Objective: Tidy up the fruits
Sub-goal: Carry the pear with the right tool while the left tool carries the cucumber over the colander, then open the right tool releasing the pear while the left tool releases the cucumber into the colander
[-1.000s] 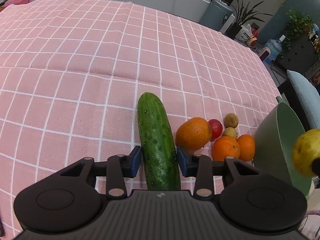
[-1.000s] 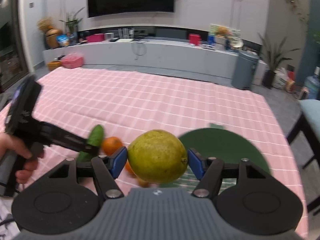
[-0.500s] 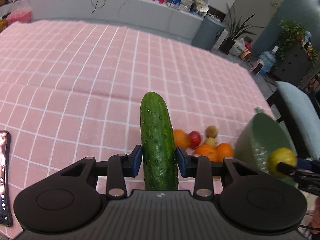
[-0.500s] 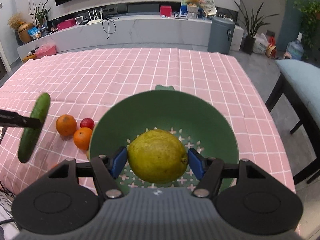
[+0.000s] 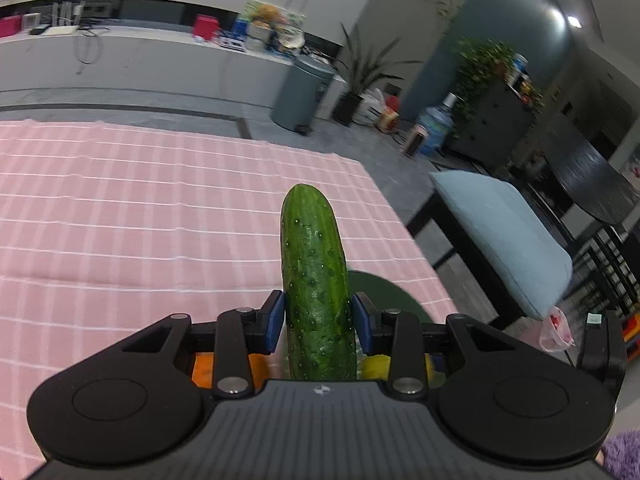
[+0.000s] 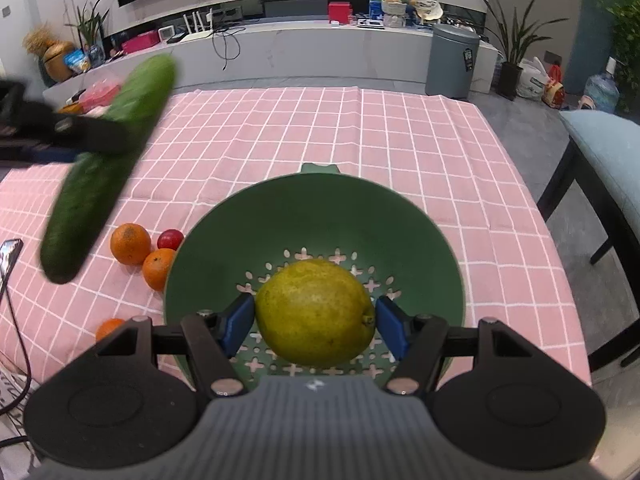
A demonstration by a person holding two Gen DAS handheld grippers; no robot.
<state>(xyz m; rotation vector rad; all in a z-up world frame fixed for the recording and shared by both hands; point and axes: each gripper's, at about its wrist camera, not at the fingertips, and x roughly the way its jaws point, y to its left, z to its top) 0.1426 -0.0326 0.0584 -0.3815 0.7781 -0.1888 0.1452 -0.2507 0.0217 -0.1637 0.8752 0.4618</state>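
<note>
My left gripper [image 5: 318, 320] is shut on a green cucumber [image 5: 314, 280] and holds it high above the pink checked tablecloth [image 5: 140, 220]; the cucumber also shows in the right wrist view [image 6: 104, 168], lifted at the left. My right gripper [image 6: 315, 326] is shut on a yellow-green lemon [image 6: 315, 312] just above the inside of the green colander [image 6: 420, 240]. The colander's edge [image 5: 384, 292] shows behind the cucumber in the left wrist view.
Two oranges [image 6: 130, 243] [image 6: 158, 268], a red tomato [image 6: 170, 239] and another orange [image 6: 108, 328] lie left of the colander. A phone [image 6: 8, 256] lies at the left edge. A blue-cushioned chair [image 6: 604, 152] stands at the right.
My left gripper has lifted the cucumber higher and swung toward the colander. My right gripper has lowered the lemon further into the colander.
</note>
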